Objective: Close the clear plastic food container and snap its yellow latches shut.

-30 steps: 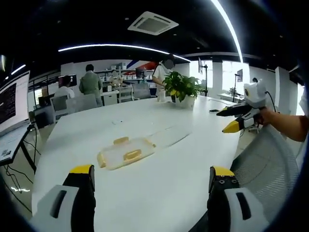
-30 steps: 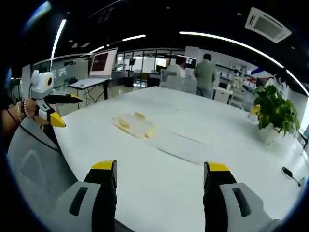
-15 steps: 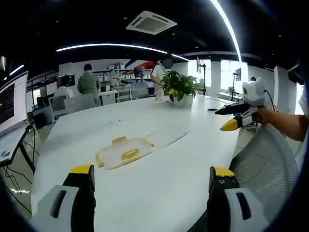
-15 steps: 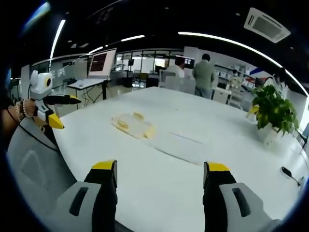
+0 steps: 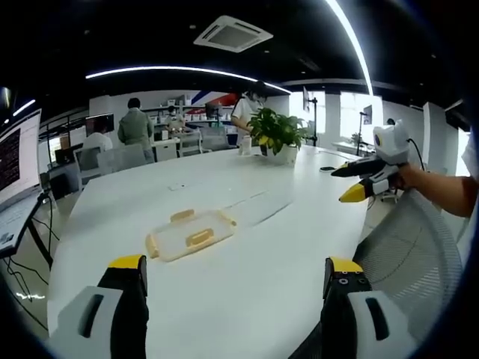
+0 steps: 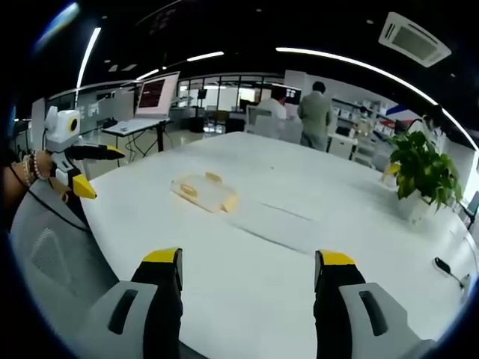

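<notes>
A clear plastic food container [image 5: 188, 233] with yellow latches lies flat on the white table [image 5: 247, 284], a good way ahead of my left gripper [image 5: 236, 271], which is open and holds nothing. The same container [image 6: 205, 192] lies ahead and left of my right gripper [image 6: 248, 263], open too, with nothing between its jaws. In the left gripper view the right gripper [image 5: 359, 179] hangs at the right, held by a hand. In the right gripper view the left gripper [image 6: 82, 170] hangs at the far left. I cannot tell whether the lid sits fully closed.
A potted plant [image 5: 278, 134] stands at the table's far end, and a small dark object [image 6: 446, 266] lies near the plant's side. A mesh chair back [image 5: 408, 254] is by the table edge. Monitors [image 6: 155, 94], desks and people [image 6: 317, 112] fill the room behind.
Both views have shifted slightly with the hands. The container lies where it was and both grippers stay open.
</notes>
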